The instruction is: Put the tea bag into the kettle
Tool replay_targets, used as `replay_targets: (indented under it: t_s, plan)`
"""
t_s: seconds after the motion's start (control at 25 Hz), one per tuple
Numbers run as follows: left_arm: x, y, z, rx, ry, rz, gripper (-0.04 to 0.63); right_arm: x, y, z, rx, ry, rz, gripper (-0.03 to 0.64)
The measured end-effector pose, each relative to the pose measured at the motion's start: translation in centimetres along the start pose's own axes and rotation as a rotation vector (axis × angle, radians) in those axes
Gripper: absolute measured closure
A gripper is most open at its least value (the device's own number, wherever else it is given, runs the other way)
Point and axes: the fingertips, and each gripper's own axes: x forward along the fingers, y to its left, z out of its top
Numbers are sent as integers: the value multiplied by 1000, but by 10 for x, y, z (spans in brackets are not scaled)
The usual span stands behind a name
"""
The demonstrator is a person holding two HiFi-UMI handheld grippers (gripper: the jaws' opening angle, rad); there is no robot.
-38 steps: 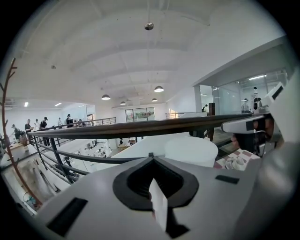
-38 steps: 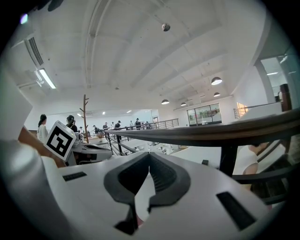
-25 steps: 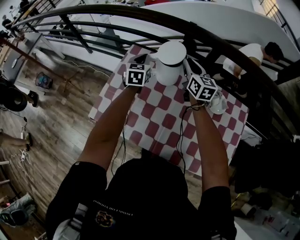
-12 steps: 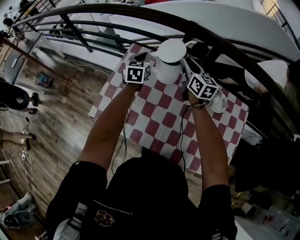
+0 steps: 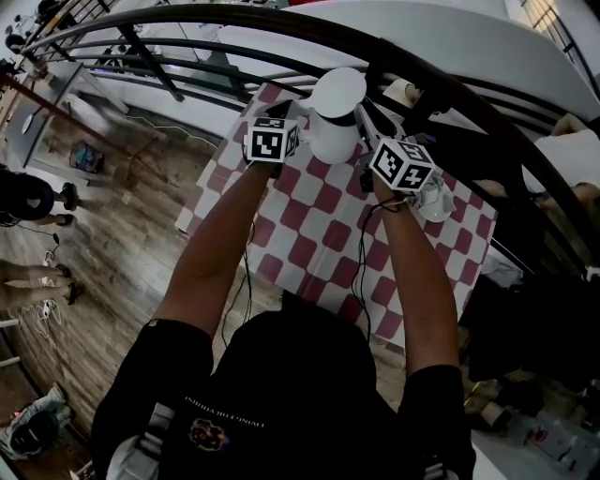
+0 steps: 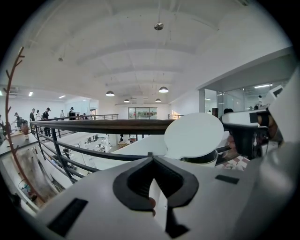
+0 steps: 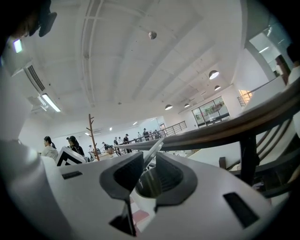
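The white kettle (image 5: 330,136) stands at the far edge of the checked table, its round lid (image 5: 339,92) tipped up. In the left gripper view the lid (image 6: 194,136) rises over the open mouth (image 6: 202,158). My left gripper (image 5: 281,114) is at the kettle's left side; a white surface fills the narrow gap between its jaws (image 6: 152,161). My right gripper (image 5: 366,120) is at the kettle's right side. Its jaws (image 7: 150,157) are apart and closing slightly with nothing between the pads; the kettle's mouth (image 7: 149,183) shows beyond them. No tea bag is visible in any view.
The red-and-white checked cloth (image 5: 309,234) covers the table. A white cup-like object (image 5: 433,202) sits just right of my right gripper. A dark curved railing (image 5: 281,28) runs close behind the kettle, with a drop to a lower floor beyond it.
Both grippers have edged a little farther away, towards the kettle's top. The lid looks more raised. A person beyond the railing has moved off to the right.
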Motion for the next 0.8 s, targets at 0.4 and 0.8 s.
replay_targets:
  t_s: [0.4, 0.8]
  plan:
    - [0, -1, 1, 10, -1, 4, 597, 5, 15, 10, -32, -9, 47, 529]
    - [-4, 0, 1, 13, 10, 21, 597, 24, 81, 28, -146, -34, 186, 529]
